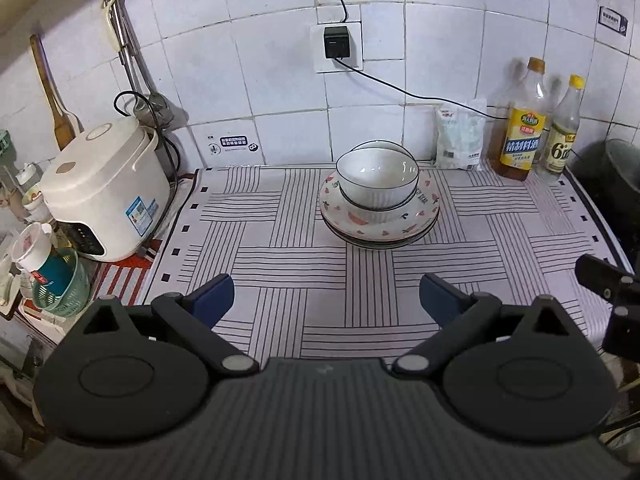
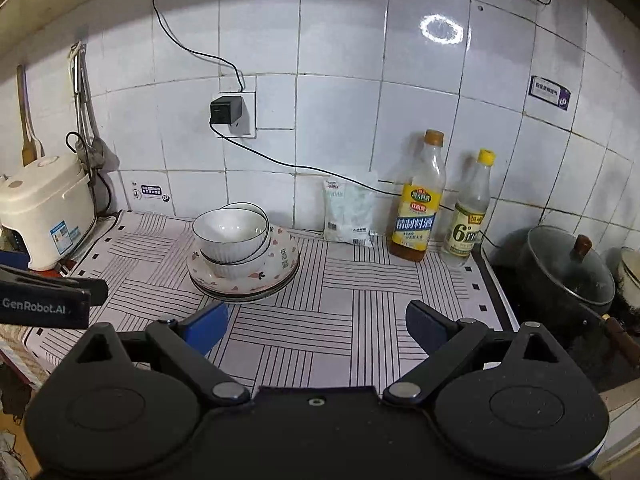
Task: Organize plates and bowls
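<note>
Left wrist view: both grippers, left and right, gape empty; bowls already nest on plates. Withdraw clear without nudging the stack.

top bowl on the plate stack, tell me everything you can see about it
The top bowl is white with a thin dark line around its rim and fine ridges down its outer wall; it looks ceramic and glossy. It looks empty and sits upright, slightly tilted, nested in a second matching bowl. That pair rests on a pile of plates, the top one patterned with pink hearts, on the striped cloth near the tiled wall. Neither gripper touches it.
</note>
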Motion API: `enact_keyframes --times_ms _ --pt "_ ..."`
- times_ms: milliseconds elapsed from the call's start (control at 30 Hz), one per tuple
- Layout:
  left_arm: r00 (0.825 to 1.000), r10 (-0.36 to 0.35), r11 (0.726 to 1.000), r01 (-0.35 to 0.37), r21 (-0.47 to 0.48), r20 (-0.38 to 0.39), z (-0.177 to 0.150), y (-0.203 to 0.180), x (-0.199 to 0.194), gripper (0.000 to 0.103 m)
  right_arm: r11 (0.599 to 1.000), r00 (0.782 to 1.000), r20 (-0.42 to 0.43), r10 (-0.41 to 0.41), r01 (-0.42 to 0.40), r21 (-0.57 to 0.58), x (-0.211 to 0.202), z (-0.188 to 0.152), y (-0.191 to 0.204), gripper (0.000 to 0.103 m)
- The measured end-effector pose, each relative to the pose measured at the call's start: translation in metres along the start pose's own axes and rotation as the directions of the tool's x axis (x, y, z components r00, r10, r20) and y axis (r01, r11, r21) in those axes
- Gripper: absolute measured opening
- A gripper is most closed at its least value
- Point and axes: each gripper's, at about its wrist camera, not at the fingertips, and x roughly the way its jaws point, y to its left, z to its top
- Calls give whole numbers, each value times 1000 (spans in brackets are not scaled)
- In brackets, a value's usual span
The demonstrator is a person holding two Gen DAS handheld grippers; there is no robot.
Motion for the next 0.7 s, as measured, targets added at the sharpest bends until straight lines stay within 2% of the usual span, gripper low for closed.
enact_keyframes --times_ms 700 --pt "999 -3 1000 4 -25 38 -5 -5 -5 100 1000 1000 -24 0 1 15 7 -5 -10 98"
